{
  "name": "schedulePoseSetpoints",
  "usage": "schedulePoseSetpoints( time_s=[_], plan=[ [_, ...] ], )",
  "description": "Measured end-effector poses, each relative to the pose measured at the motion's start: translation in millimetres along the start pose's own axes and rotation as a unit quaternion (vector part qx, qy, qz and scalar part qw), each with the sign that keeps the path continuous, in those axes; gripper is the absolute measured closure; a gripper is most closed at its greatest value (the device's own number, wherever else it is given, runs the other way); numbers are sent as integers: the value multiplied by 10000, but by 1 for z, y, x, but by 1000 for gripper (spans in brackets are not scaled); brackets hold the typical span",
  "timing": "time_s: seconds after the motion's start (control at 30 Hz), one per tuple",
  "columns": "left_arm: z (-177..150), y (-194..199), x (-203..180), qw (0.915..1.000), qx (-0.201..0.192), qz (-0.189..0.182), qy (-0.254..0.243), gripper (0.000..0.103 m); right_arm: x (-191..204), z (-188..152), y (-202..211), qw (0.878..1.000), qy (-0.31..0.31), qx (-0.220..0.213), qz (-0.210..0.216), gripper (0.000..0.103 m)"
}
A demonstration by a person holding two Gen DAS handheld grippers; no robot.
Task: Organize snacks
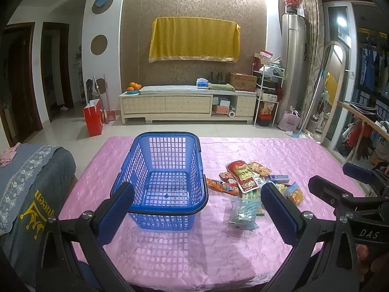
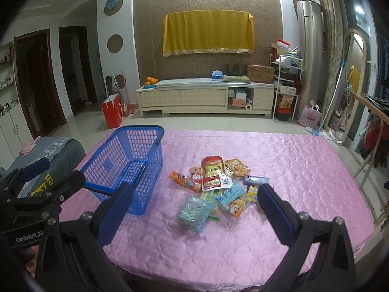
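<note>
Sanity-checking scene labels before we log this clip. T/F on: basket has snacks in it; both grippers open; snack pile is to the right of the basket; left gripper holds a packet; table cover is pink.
1. The blue basket has snacks in it. False: it is empty.
2. Both the left gripper and right gripper are open. True.
3. The snack pile lies right of the basket. True.
4. The left gripper holds a packet. False: nothing is between its fingers.
5. The table cover is pink. True.
</note>
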State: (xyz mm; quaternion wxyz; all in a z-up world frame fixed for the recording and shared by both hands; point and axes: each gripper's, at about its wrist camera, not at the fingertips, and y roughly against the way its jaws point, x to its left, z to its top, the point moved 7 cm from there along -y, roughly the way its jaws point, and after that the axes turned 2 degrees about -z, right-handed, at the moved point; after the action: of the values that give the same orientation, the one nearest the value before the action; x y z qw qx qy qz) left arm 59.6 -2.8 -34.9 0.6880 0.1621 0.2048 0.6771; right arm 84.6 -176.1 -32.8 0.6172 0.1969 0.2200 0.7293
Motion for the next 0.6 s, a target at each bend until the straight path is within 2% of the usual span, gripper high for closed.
schedulePoseSetpoints(
  time_s=[0.6],
  plan=[
    [-3,-2,-2,10000,4,12,16,0,0,-4,-3,10000,-10,49,56,0]
  ],
)
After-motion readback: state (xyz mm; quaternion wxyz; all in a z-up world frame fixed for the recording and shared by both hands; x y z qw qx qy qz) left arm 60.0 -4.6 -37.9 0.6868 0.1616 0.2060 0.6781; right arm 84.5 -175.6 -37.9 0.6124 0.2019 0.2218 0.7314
